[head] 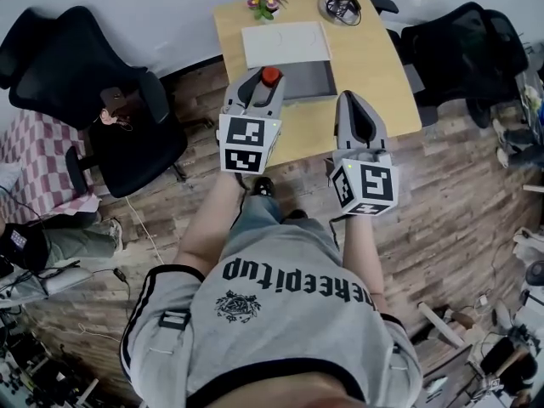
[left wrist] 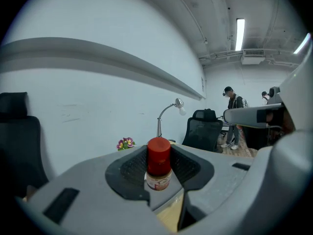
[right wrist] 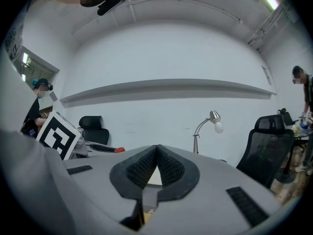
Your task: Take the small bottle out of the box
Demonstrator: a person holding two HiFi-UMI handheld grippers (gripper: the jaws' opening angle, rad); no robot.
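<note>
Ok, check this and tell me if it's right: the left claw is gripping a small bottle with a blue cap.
Wrong on the colour: the cap is red, not blue. The rest stands: the left claw is gripping a small bottle, as the left gripper view plainly shows.

head: high, steeply down | gripper views: low, level | shared: lamp (right wrist: 213, 117)
</note>
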